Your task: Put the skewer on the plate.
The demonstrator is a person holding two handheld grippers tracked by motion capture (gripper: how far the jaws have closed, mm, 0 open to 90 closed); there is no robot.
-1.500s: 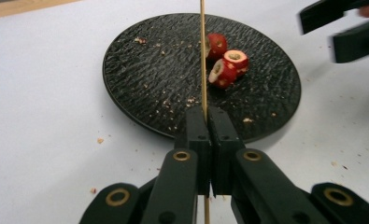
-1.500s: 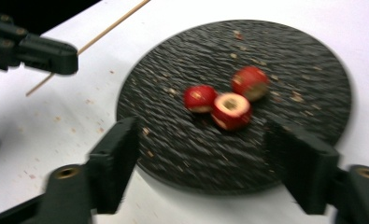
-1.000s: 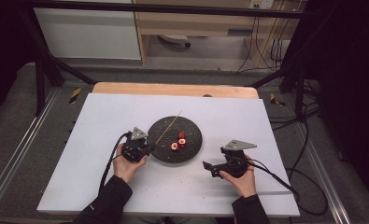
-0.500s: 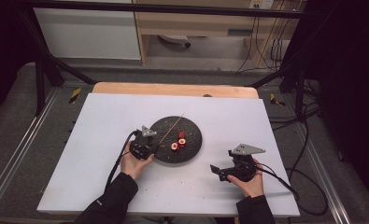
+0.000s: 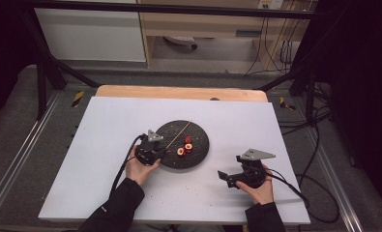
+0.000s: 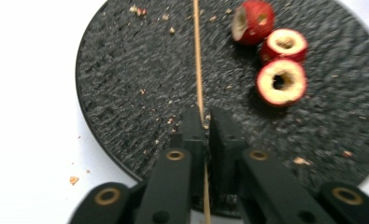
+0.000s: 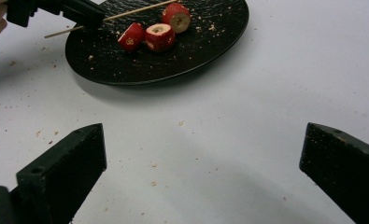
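Observation:
A black round plate lies mid-table. On it are three red hollowed fruit pieces and a thin wooden skewer. My left gripper reaches over the plate's near-left rim. Its jaws have just been opening; they stand a sliver apart with the skewer between them. The skewer's length rests on the plate. My right gripper hovers over bare table right of the plate, wide open and holding nothing.
The white tabletop carries scattered crumbs near the plate. A wooden strip runs along the far edge. Black frame bars and cables flank the table.
My left gripper has edged right onto the plate's rim at the skewer's near end. My right gripper has drifted slightly right and toward me, still open.

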